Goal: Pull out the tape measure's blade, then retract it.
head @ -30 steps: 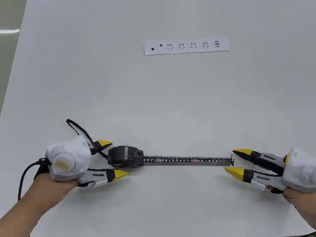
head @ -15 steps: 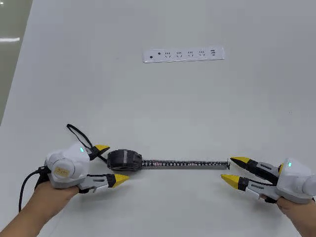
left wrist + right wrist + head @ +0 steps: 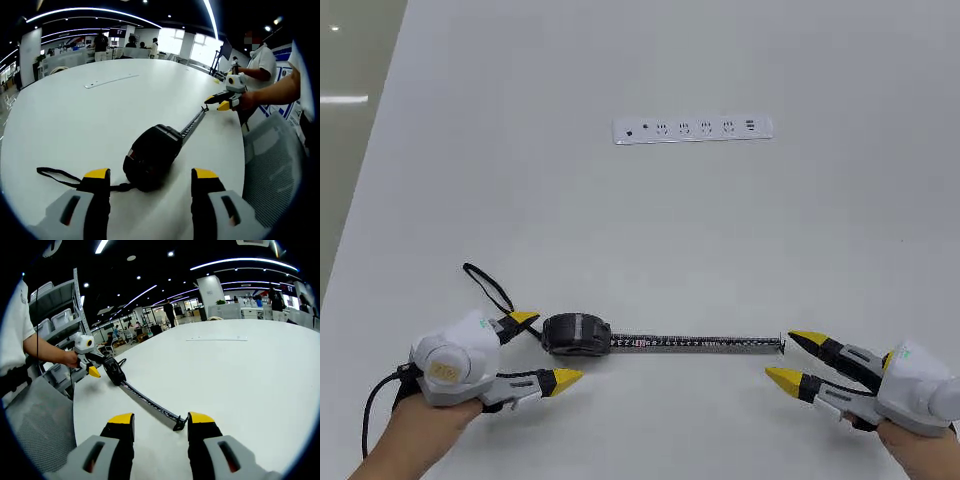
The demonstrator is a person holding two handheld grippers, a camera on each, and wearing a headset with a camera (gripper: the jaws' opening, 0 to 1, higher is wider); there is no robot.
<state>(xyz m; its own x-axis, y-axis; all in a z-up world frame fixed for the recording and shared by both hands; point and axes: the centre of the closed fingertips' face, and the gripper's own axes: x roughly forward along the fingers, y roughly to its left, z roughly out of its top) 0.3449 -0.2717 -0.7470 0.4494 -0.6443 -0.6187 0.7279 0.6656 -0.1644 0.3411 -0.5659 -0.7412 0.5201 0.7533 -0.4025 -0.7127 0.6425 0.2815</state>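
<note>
Tape measure (image 3: 576,334) lying on white table (image 3: 620,220), blade (image 3: 700,344) stretching rightward | left tongs (image 3: 545,348) gaping open just behind it; right tongs (image 3: 795,357) gaping open beside the hook (image 3: 178,425), gripping nothing | risk: unheld blade snapping back, jerking the tape measure sideways

No text or number can be read. The tape measure's blade (image 3: 700,344) carries fine scale marks and a red patch near the case, all too small to read. The round yellowish label (image 3: 444,371) on the left gripper (image 3: 547,347) bears blurred print.
</note>
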